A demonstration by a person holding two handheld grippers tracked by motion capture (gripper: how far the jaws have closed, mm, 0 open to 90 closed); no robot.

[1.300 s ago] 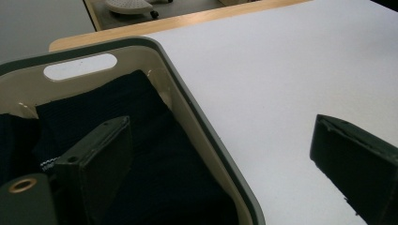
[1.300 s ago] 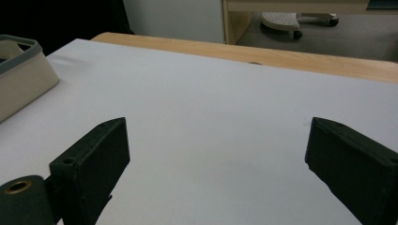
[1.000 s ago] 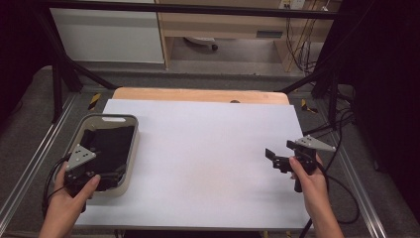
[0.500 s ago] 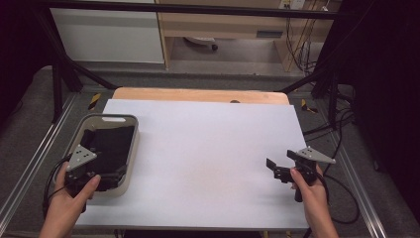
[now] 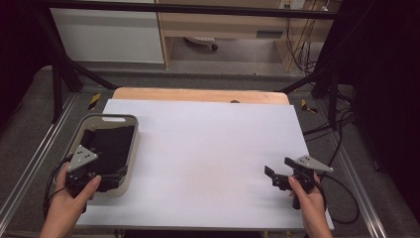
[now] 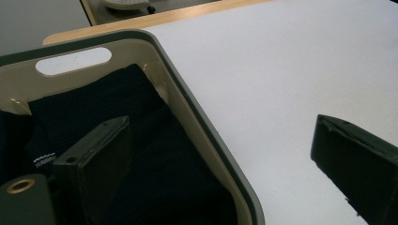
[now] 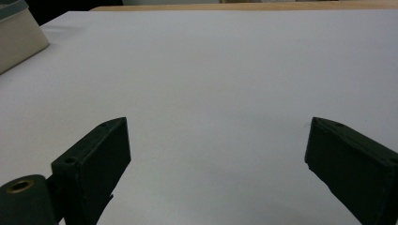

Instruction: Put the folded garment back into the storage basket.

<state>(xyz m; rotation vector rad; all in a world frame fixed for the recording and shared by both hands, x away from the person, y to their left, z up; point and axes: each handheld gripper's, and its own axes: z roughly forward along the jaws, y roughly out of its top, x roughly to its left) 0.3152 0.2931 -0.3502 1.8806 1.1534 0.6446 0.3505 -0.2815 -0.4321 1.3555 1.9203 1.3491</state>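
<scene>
A beige tray (image 5: 134, 141) with a handle slot sits at the table's left and holds a folded black cloth (image 5: 110, 143). My left gripper (image 5: 106, 174) is open at the tray's near right corner. In the left gripper view, the tray rim (image 6: 187, 98) runs between the jaws of my left gripper (image 6: 220, 126): one jaw hangs over the black cloth (image 6: 141, 154), the other over the table. My right gripper (image 5: 277, 168) is open near the table's front right. Nothing lies between the jaws of my right gripper (image 7: 217, 124), which hover over bare white surface.
The white tabletop (image 5: 208, 144) spreads between the two hands, with a wooden strip (image 5: 198, 94) along its far edge. Metal rails, cables and dark floor surround the table. A corner of the tray (image 7: 19, 33) shows at the far left in the right gripper view.
My right gripper has drawn back toward the table's near edge, still open. The left gripper and the tray have stayed where they were.
</scene>
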